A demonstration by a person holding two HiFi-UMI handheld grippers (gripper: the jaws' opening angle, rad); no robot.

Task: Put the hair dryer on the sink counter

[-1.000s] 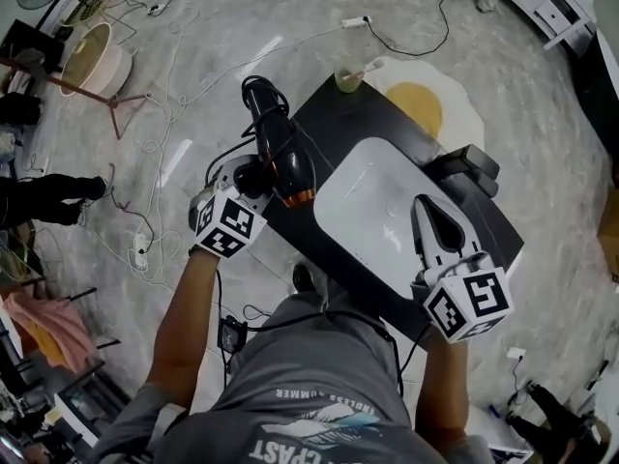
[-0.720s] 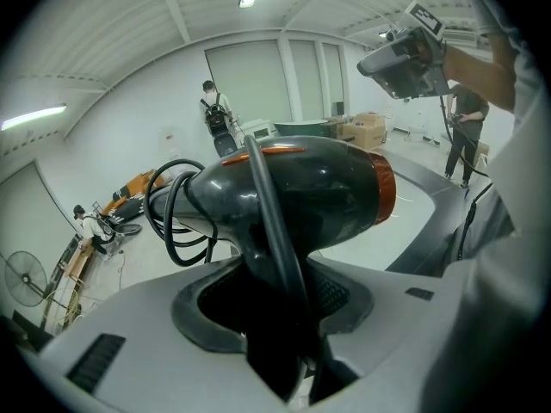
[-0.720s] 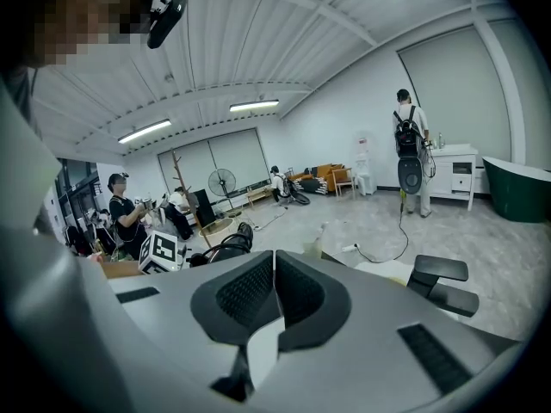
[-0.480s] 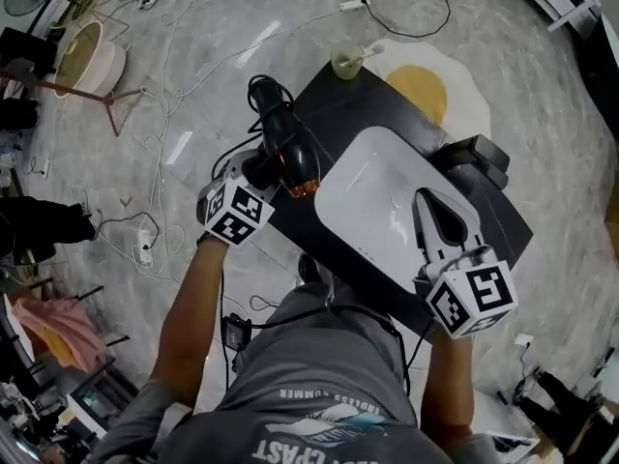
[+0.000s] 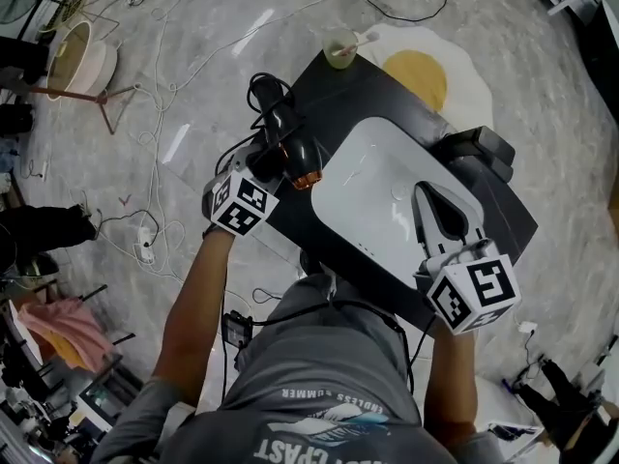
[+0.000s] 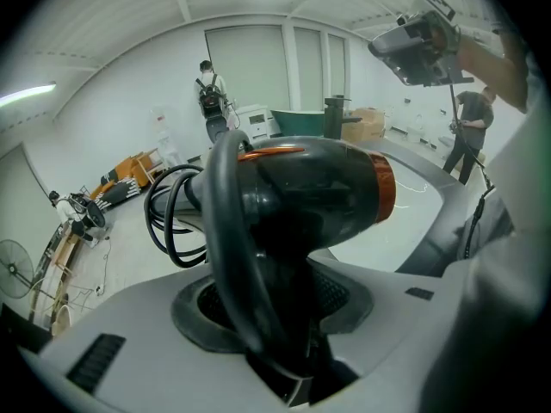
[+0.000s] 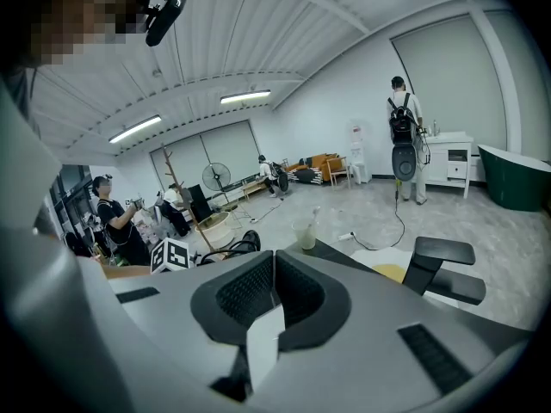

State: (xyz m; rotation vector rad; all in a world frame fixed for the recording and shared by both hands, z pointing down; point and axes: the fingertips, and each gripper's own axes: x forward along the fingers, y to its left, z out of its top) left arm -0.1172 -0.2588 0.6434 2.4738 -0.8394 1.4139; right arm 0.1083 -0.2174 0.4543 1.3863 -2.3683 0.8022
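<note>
In the head view, the left gripper (image 5: 269, 170) held the hair dryer (image 5: 290, 143) just left of the white sink (image 5: 372, 196), over the black counter (image 5: 338, 95), its long body along the sink's left side. In the left gripper view, the jaws pinched its handle, orange end toward the sink. In the right gripper view, the right gripper (image 7: 271, 295) was squeezed together and empty, so the left one was nearer.
</note>
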